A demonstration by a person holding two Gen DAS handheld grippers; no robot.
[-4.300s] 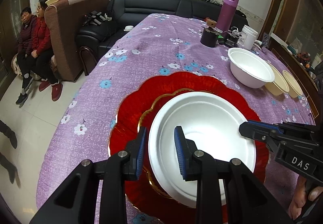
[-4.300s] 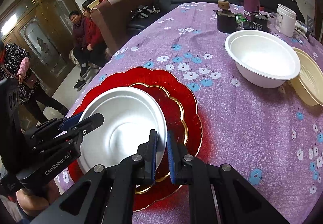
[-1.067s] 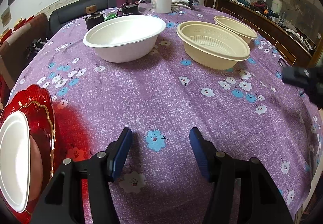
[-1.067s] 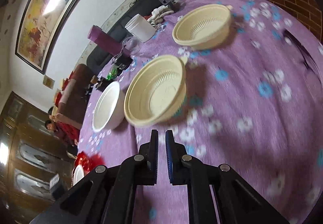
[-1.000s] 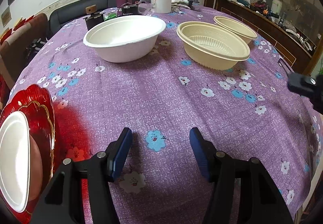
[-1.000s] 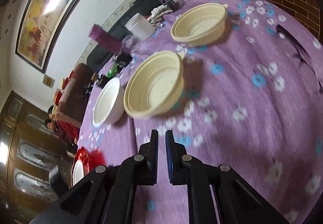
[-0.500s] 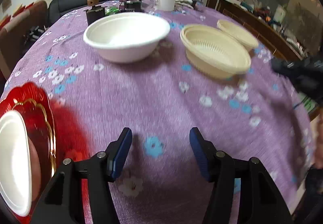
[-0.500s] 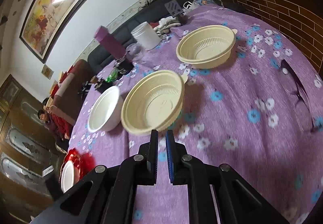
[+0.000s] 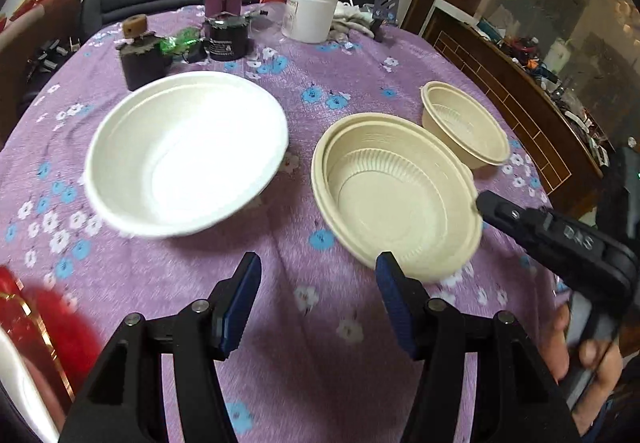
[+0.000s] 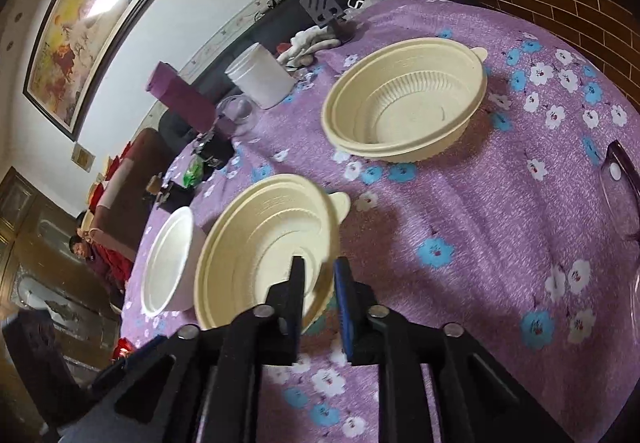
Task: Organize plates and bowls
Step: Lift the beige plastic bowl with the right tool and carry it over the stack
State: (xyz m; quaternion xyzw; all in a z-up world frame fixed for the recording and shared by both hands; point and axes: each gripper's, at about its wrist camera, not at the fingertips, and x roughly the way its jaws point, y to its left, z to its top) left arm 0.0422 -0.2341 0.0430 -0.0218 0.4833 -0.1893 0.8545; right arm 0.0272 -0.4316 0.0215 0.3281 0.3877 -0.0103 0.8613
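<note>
Faintly, "DAS" seems printed on the right gripper (image 9: 486,205), whose fingers (image 10: 298,295) have just been opening narrowly astride the bowl (image 10: 256,255) rim; left fingers (image 9: 244,291) gape, empty.

Left gripper (image 9: 318,303) jaws wide; right gripper (image 10: 320,295) jaws just parting (slightly).

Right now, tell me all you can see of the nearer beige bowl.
The nearer beige bowl is round, cream, plastic-looking, with a stepped rim, ribbed inner wall, flat bottom and a small rim tab. It sits upright and empty on the purple floral tablecloth, between the white bowl and the other beige bowl. The right hand-held gripper, jaws just opening, straddles its near rim; contact is unclear.
</note>
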